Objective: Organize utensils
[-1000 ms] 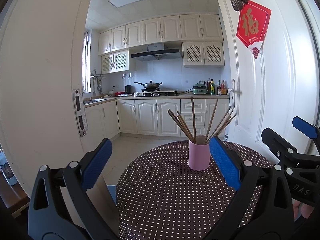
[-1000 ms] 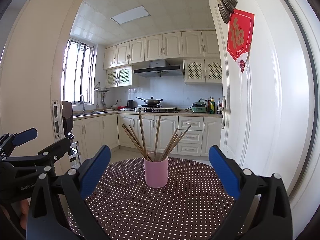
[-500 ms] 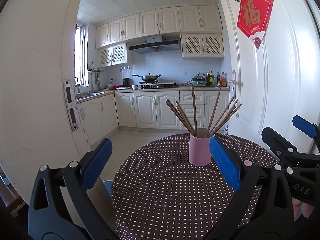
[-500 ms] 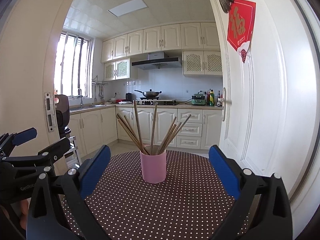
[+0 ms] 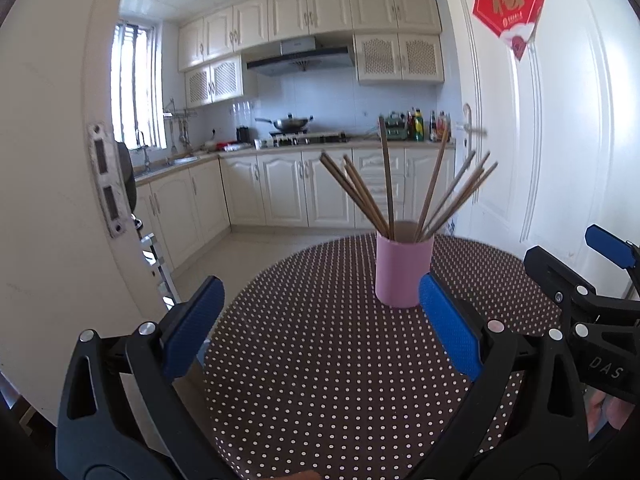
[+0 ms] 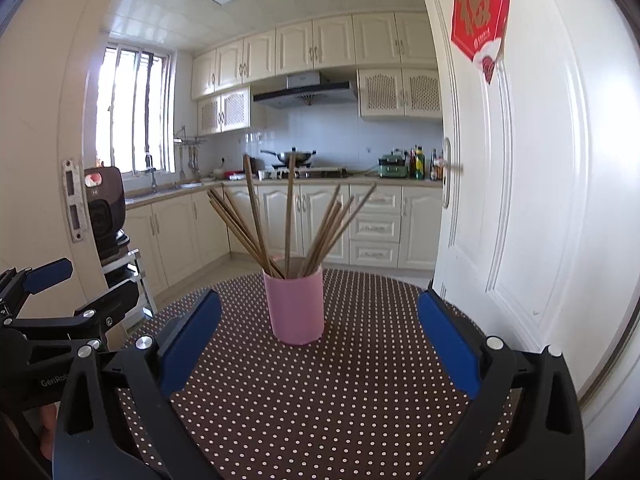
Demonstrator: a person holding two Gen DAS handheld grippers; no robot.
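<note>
Pink cup [image 6: 297,306] of chopsticks [image 6: 280,224] mid-bench [image 6: 320,400], bare dotted cloth all round. Left claw [image 5: 320,330] and right claw [image 6: 318,334] both spread wide, empty, short of cup.

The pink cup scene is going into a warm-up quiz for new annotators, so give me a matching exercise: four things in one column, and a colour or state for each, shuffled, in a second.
Things:
1. cup
2. chopsticks
3. tablecloth
4. right gripper

Colours or states:
A. brown with white dots
B. open, holding nothing
C. pink, upright on the table
D. fanned out, standing in the cup

Pairs: 1-C, 2-D, 3-A, 4-B
</note>
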